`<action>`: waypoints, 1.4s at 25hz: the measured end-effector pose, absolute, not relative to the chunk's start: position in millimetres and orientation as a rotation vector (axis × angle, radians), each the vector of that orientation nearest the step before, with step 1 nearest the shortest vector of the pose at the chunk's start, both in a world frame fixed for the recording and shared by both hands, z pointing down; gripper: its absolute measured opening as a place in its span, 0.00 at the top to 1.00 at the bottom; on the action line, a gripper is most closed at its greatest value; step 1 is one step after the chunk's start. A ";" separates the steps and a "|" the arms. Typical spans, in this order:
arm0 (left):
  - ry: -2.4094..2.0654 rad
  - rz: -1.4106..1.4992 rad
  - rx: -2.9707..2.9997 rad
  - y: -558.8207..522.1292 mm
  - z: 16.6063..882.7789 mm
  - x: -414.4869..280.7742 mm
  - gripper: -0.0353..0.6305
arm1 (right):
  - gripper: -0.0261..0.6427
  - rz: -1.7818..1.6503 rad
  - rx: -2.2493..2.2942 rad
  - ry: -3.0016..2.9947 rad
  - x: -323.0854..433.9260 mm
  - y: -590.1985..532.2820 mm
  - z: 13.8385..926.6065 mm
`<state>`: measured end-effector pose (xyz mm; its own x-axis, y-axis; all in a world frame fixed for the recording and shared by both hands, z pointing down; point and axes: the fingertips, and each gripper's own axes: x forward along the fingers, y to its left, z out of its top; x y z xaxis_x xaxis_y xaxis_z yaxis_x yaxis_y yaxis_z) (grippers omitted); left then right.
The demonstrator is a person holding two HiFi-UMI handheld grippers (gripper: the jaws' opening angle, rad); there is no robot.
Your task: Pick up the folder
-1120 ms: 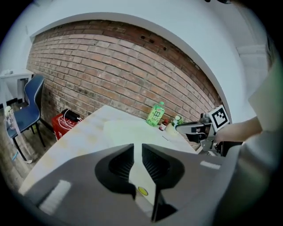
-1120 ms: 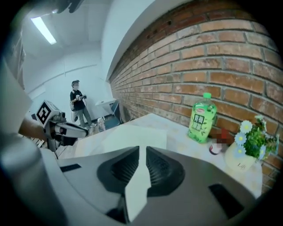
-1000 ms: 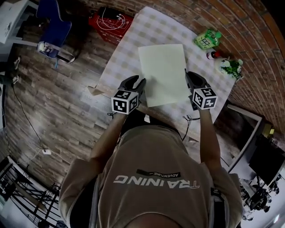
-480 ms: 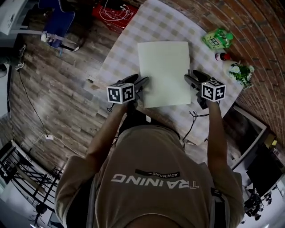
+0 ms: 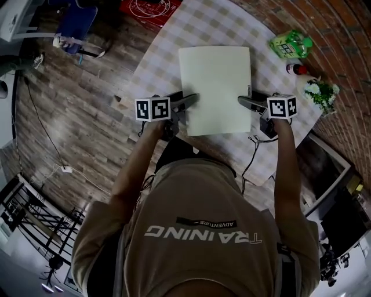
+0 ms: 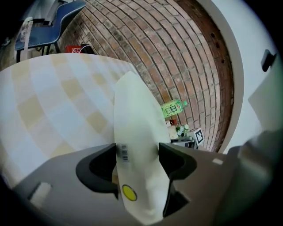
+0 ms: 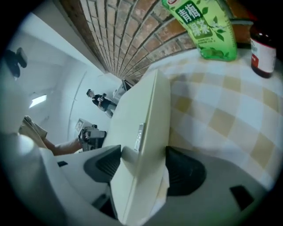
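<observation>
The pale cream folder (image 5: pixel 215 87) lies on the checked table (image 5: pixel 162 64) in the head view. My left gripper (image 5: pixel 188 101) is at its left edge near the front corner, and my right gripper (image 5: pixel 246 103) is at its right edge. In the left gripper view the folder (image 6: pixel 135 128) stands edge-on between the jaws of that gripper (image 6: pixel 138 154), which are opening. The right gripper view shows the folder (image 7: pixel 141 132) between the wide jaws of that gripper (image 7: pixel 141 163), which are also opening, with slack on both sides.
A green drink bottle (image 5: pixel 290 45), a small dark bottle (image 5: pixel 297 69) and a potted plant (image 5: pixel 320 93) stand at the table's right side by the brick wall. On the wooden floor beyond the table are a red case (image 5: pixel 149 7) and a blue chair (image 5: pixel 78 23).
Both grippers have sunk and rolled level with the folder, which now rests on the table. Both pairs of jaws have spread apart from it.
</observation>
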<state>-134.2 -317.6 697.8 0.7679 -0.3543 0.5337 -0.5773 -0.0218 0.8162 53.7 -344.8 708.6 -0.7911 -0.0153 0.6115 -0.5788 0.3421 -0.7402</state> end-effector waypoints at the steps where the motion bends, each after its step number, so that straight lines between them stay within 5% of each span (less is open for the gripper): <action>1: -0.754 0.218 1.633 -318.4 699.5 -133.1 0.52 | 0.54 1.461 0.511 -2.093 53.2 -344.8 710.1; 35: -0.886 0.229 1.757 -307.4 669.1 -141.9 0.49 | 0.53 1.385 0.608 -2.309 28.5 -330.7 676.2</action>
